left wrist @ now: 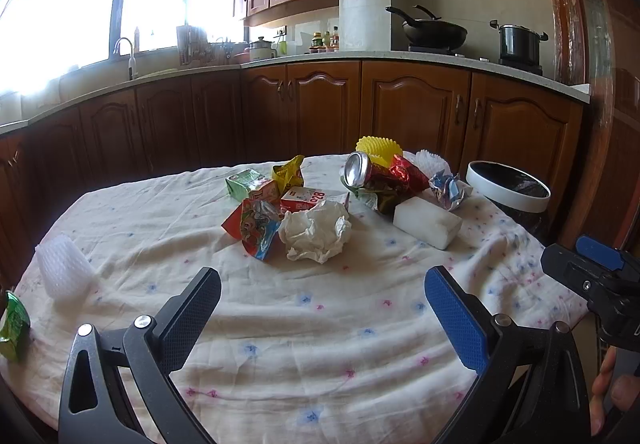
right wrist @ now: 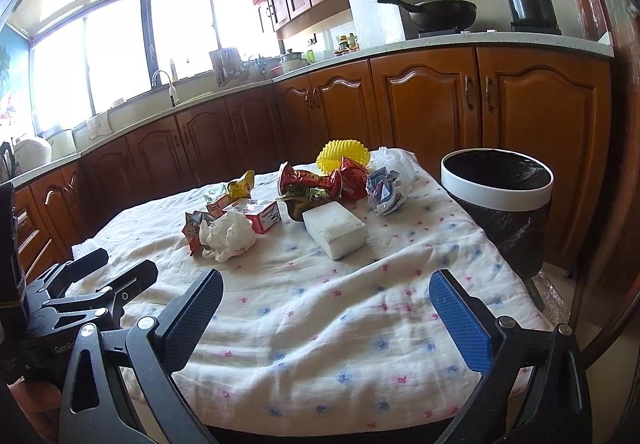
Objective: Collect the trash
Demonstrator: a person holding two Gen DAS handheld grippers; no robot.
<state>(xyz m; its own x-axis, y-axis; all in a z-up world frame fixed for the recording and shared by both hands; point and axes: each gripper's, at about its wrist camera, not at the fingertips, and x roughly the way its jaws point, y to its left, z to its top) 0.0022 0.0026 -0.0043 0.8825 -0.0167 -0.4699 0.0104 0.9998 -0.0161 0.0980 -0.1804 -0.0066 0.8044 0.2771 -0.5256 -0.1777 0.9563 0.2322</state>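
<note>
Both grippers point(left wrist: 322, 308) point(right wrist: 326, 310) gape over bare tablecloth point(left wrist: 320, 344); bin point(right wrist: 498, 180) seemingly beside edge.

Left hand-held gripper point(left wrist: 322, 286) hangs above the near edge of the cloth-covered bench point(left wrist: 320, 324), fingers spread wide, nothing between them. Mid-bench: crumpled paper point(left wrist: 316, 230) touching a colourful wrapper point(left wrist: 256, 224); foam block point(left wrist: 426, 222) to its right; can point(left wrist: 357, 169) behind. Bin point(left wrist: 510, 190) stands beyond the right edge. Right hand-held gripper point(left wrist: 592, 272) enters at right.
</note>
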